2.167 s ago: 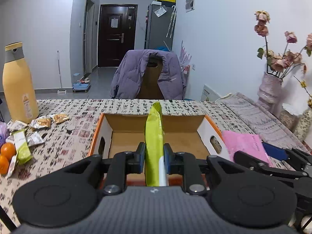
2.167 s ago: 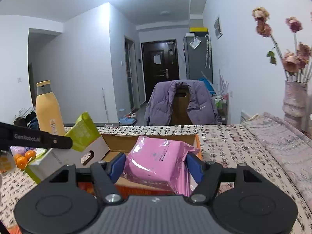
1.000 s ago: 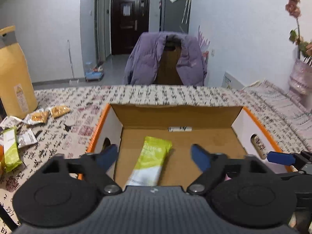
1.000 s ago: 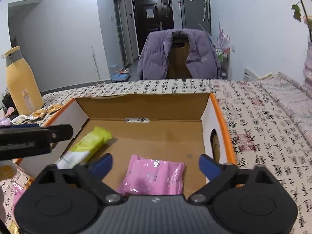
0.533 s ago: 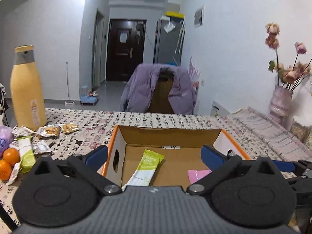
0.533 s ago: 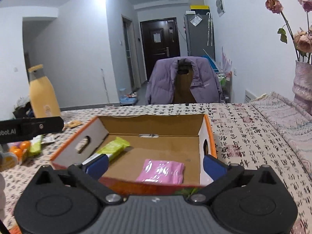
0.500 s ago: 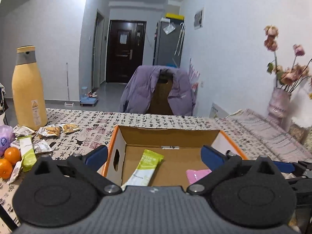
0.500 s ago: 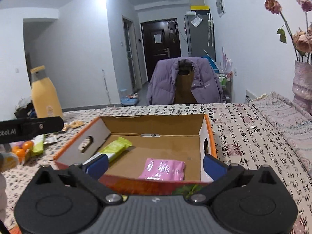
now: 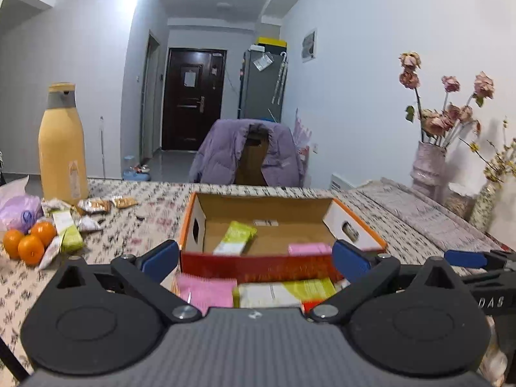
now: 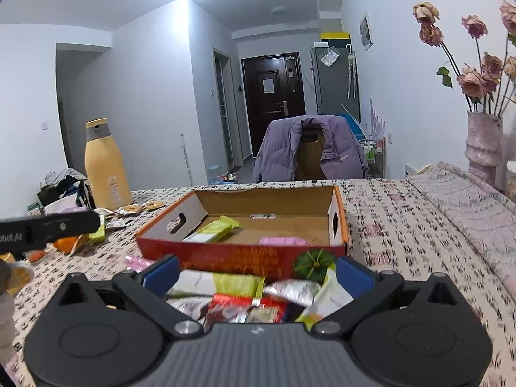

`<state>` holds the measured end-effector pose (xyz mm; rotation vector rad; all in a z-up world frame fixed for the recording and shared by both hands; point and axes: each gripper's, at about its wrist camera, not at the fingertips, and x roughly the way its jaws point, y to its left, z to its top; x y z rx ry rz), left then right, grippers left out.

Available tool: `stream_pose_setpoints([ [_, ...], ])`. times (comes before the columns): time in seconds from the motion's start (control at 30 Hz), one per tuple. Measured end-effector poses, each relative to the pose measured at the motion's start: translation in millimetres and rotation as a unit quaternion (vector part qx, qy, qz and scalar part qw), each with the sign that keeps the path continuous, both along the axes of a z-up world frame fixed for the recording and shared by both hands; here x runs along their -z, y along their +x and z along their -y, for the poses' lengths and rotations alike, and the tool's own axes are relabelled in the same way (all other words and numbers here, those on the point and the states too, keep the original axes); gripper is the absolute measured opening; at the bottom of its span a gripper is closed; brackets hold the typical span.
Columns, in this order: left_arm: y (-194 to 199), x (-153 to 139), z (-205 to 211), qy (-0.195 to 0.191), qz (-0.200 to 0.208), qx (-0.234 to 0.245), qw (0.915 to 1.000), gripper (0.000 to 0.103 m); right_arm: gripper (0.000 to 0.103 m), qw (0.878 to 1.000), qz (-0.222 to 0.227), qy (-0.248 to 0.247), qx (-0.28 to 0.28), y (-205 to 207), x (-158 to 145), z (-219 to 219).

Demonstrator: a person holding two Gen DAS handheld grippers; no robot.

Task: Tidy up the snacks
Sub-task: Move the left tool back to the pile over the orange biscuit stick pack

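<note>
An open cardboard box (image 9: 283, 266) with orange edges sits on the patterned table; it also shows in the right wrist view (image 10: 238, 258). Inside lie a green snack bar (image 9: 235, 237) (image 10: 213, 227) and a pink packet (image 9: 309, 248) (image 10: 283, 241). My left gripper (image 9: 254, 259) is open and empty, in front of the box, above a pink packet (image 9: 206, 290) and a green-white pack (image 9: 283, 290). My right gripper (image 10: 258, 272) is open and empty above a pile of loose snack packs (image 10: 248, 303) in front of the box.
A tall yellow bottle (image 9: 63, 145) stands at the far left, with oranges (image 9: 27, 242) and several small snack packs (image 9: 69, 222) beside it. A vase of dried roses (image 9: 429, 167) stands at the right. A chair with a purple jacket (image 9: 248, 154) is behind the table.
Both grippers let go of the green bar and pink packet into the box, opened, then pulled back. Loose snacks in front of the box have come into view.
</note>
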<state>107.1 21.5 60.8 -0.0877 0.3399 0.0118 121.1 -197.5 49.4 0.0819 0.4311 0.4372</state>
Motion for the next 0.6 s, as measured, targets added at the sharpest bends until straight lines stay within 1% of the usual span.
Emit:
stream_pose_setpoints([
  [0.1,-17.9,9.0,-2.1,0.007,0.001,0.0,1.0,0.103,0.103,1.0,-0.002,0.006,0.003,-16.5,8.3,6.3],
  [0.27,-42.2,26.0,-10.8,0.012,-0.008,-0.007,0.9999,0.103,0.103,1.0,-0.002,-0.002,0.004,-41.7,22.9,11.7],
  [0.43,-57.8,44.3,-18.3,0.012,-0.037,0.0,0.9992,0.103,0.103,1.0,-0.016,0.001,0.008,-56.8,36.9,18.7],
  [0.6,-64.5,58.2,-25.7,0.017,-0.063,-0.004,0.9979,0.103,0.103,1.0,-0.026,0.002,0.013,-64.2,46.4,15.5],
])
